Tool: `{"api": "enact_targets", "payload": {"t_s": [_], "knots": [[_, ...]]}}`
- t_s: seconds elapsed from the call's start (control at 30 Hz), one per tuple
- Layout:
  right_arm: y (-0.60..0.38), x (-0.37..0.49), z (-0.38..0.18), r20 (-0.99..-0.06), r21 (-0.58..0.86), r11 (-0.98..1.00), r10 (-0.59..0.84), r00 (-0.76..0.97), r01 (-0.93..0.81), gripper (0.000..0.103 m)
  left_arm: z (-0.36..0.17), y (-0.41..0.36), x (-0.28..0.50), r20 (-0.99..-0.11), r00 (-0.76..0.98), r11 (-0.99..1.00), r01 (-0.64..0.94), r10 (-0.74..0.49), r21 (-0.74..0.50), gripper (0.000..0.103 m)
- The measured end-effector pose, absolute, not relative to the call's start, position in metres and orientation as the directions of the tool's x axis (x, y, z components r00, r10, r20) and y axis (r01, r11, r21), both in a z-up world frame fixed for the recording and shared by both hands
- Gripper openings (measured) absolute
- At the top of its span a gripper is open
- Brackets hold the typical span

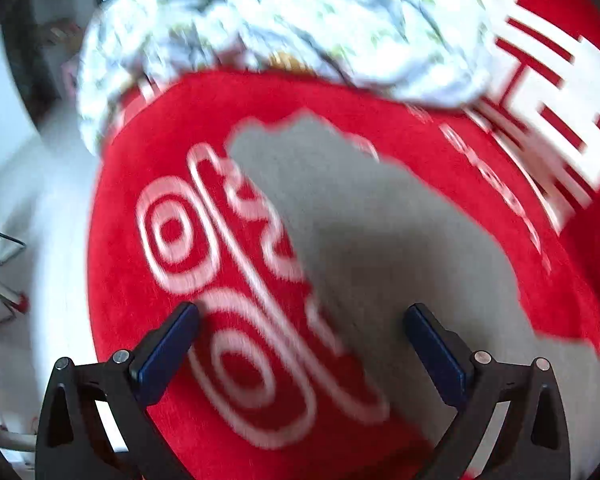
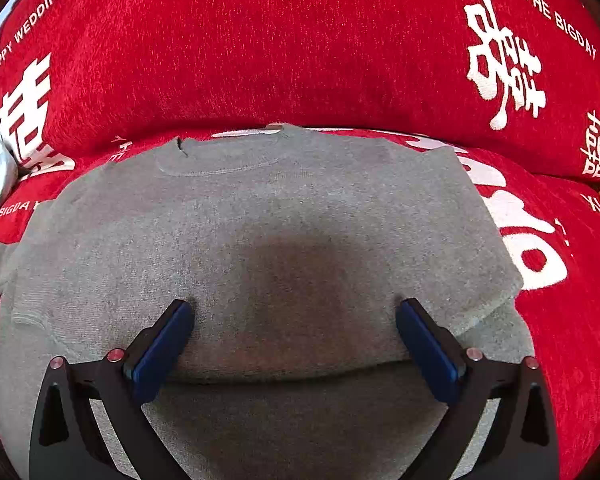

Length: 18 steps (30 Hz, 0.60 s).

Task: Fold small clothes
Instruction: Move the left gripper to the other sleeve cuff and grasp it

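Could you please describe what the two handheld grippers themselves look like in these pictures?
Both look alike. The left gripper and the right gripper each have two black angular linkage arms with triangular cut-outs, joined by round metal pins, silvery on the left and reddish on the right. Each finger ends in a flat dark-blue pad. No cables, markings, hands or sleeves show.

A red cover (image 2: 300, 40) with white woven lettering and characters drapes a sofa, over both the seat (image 1: 160, 320) and the upright back cushion behind it. The words "HAPPY WEDDING" and "THE BIGDAY" read on the back. Daylight falls evenly on the fabric. Left of the sofa lies a pale floor (image 1: 40, 200), with a thin metal frame (image 1: 0, 248) standing on it. A dark piece of furniture (image 1: 24, 52) stands farther off, blurred.
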State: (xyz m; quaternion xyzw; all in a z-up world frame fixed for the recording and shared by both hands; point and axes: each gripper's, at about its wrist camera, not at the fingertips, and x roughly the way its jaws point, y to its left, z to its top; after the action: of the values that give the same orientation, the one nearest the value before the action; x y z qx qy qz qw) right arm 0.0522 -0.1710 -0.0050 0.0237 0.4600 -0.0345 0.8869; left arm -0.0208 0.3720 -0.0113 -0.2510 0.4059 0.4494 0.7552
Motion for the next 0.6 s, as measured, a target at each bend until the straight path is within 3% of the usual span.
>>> {"api": "enact_targets", "payload": {"t_s": [0.27, 0.33, 0.4, 0.47, 0.6], "knots": [[-0.171, 0.052, -0.005, -0.817, 0.010, 0.997, -0.040, 0.575, 0.083, 0.102, -0.011, 0.402, 0.016, -0.841, 0.286, 0.482, -0.875, 0.460, -0.034, 0.102], [-0.171, 0.052, -0.005, -0.817, 0.009, 0.997, -0.040, 0.575, 0.083, 0.102, -0.009, 0.404, 0.017, -0.822, 0.315, 0.504, -0.863, 0.475, -0.039, 0.086], [-0.171, 0.052, -0.004, -0.817, 0.006, 0.997, -0.042, 0.575, 0.082, 0.102, -0.003, 0.408, 0.020, -0.804, 0.352, 0.524, -0.850, 0.479, -0.059, 0.044], [-0.171, 0.052, -0.004, -0.818, 0.004, 0.997, -0.044, 0.574, 0.082, 0.102, 0.000, 0.415, 0.017, -0.806, 0.416, 0.555, -0.821, 0.422, -0.133, 0.012], [-0.171, 0.052, -0.004, -0.818, 0.004, 0.997, -0.043, 0.574, 0.081, 0.102, 0.002, 0.426, 0.000, -0.801, 0.496, 0.552, -0.792, 0.334, -0.260, 0.012]]}}
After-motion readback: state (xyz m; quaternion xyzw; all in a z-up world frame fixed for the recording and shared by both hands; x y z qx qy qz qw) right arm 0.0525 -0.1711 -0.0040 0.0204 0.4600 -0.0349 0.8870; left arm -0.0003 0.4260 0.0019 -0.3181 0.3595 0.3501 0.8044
